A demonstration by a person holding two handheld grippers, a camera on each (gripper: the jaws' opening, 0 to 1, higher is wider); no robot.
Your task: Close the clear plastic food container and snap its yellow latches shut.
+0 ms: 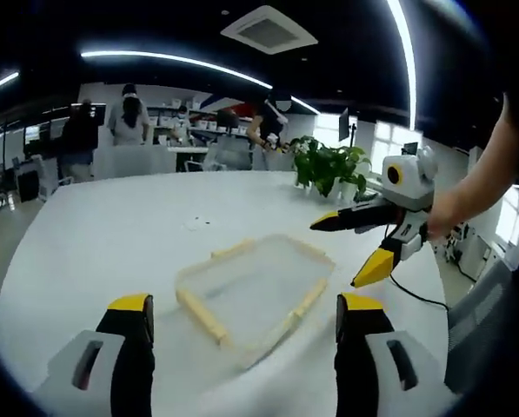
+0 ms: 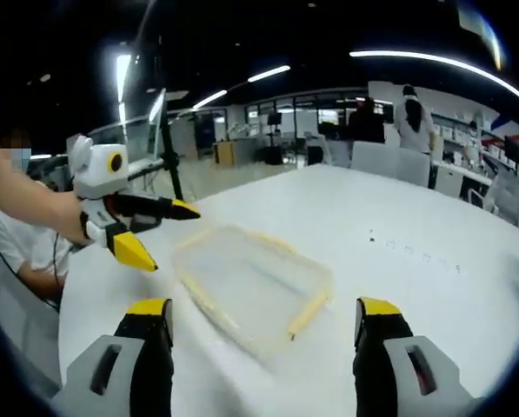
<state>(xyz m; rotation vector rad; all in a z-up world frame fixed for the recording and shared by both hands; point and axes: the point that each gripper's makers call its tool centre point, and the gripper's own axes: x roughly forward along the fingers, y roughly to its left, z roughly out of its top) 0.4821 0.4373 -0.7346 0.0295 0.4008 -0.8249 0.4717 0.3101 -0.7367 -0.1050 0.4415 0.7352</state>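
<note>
Left gripper view has the container [image 1: 255,291] sitting flat mid-tabletop [image 1: 111,243], lid looks already on, yellow latches [image 1: 202,315] along its sides. Can't tell if any are snapped, they're too blurry. Left tool [image 1: 243,323] hangs just short of the near edge, jaws spread wide and empty. Right tool [image 1: 368,248] is also gaping, empty, off the far side. So my guess: closing's done, latching's still left.

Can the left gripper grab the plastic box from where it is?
Probably yes. The left gripper is open and the box lies on the white table just ahead of its jaws, with nothing between. The right gripper hovers at the far side, clear of that path.
</note>
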